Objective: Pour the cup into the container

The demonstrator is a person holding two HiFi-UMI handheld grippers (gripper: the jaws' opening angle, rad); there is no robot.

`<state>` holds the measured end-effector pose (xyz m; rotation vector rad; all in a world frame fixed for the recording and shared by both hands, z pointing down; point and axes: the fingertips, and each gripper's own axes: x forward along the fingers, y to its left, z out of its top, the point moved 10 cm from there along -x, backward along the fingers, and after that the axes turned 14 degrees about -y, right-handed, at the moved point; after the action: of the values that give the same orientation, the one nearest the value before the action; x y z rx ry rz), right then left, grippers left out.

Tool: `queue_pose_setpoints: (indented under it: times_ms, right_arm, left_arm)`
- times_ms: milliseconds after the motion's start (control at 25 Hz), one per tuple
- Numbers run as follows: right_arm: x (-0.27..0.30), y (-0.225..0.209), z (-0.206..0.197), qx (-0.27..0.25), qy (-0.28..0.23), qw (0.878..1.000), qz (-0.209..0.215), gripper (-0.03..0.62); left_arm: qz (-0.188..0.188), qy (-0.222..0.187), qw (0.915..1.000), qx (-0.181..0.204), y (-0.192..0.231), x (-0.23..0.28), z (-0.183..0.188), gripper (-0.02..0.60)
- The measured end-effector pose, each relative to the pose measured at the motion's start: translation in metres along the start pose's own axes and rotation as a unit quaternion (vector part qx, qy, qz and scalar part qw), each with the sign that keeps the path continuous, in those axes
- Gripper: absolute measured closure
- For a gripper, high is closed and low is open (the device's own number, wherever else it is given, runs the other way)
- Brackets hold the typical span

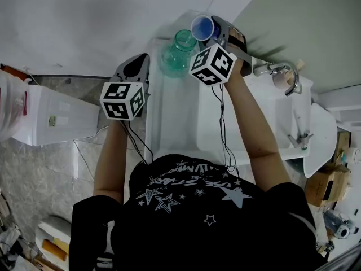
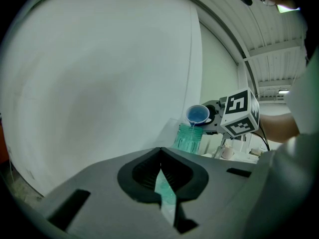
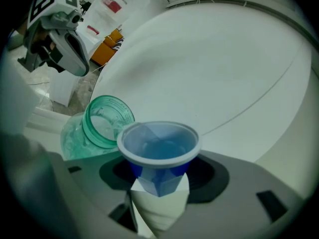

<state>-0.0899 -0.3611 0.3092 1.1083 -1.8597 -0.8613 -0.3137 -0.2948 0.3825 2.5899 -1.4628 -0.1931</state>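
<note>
The small blue plastic cup with a white rim (image 3: 158, 146) is up in the air, tipped toward the open mouth of the clear green glass jar (image 3: 99, 123) just below and beside it. It is clamped by its lower body between the jaws of the right gripper (image 3: 158, 185), which stand fairly wide around it. Blue liquid lies in the cup, and the left gripper view shows a thin stream (image 2: 193, 127) falling from the cup's lip into the jar, so I judge the pour to be under way.

The jar stands on a white surface (image 1: 169, 123). The left gripper (image 2: 160, 183) hangs to the jar's left, apart from it, its jaws drawn together on nothing.

The main risk is a spill. The jar's mouth is narrow, so a faster tilt or a sideways drift could send the stream over its rim. Nothing steadies the jar, so a knock from the cup could shift or topple it. The tapered cup might also slip in the jaws.
</note>
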Motion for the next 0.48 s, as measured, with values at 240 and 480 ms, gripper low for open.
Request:
queue_pose_setpoints:
  times_ms: [240, 480]
  right_arm:
    - [0.0006, -0.0008, -0.0001, -0.003, 0.001, 1.0, -0.002, 0.326]
    - [-0.0006, -0.0017, -0.0005, -0.004, -0.002, 1.0, -0.005, 0.326]
  left_arm:
    - [0.002, 0.0, 1.0, -0.001, 0.0008, -0.0006, 0.0006, 0.571]
    - [0.003, -0.001, 1.0, -0.002, -0.0006, -0.0009, 0.0001, 0.571]
